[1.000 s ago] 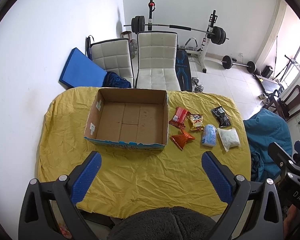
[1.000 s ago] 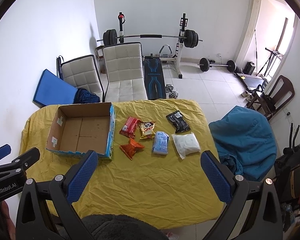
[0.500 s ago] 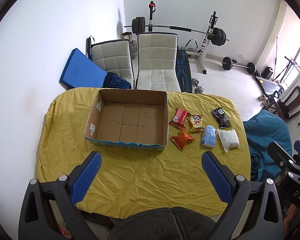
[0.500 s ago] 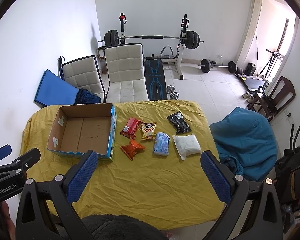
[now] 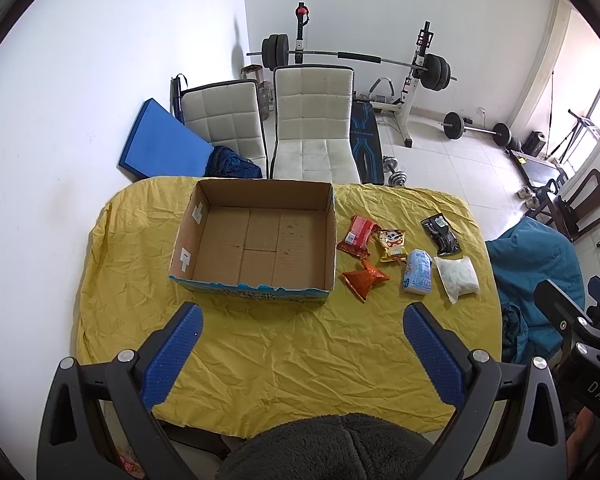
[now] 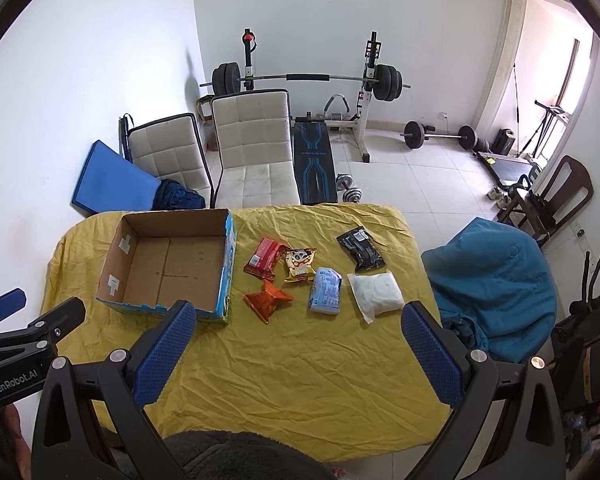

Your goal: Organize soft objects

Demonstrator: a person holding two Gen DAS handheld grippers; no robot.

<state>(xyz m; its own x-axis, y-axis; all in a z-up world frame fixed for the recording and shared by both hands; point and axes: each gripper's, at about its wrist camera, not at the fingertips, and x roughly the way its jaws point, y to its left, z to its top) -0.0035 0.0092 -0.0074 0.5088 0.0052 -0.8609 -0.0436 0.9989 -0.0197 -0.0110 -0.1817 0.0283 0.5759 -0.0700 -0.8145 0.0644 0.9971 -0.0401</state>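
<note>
An empty cardboard box stands on the yellow-covered table. To its right lie several soft packets: red, yellow panda, orange, light blue, white and black. My left gripper is open and empty, held high over the table's near side. My right gripper is open and empty, likewise high and back.
Two white chairs stand behind the table, with a blue mat and a barbell rack beyond. A teal beanbag sits off the table's right edge. A wooden chair stands at the far right.
Both views have shifted very slightly; the table and objects sit a touch lower in frame. Nothing on the table has moved, and both grippers stay open.
</note>
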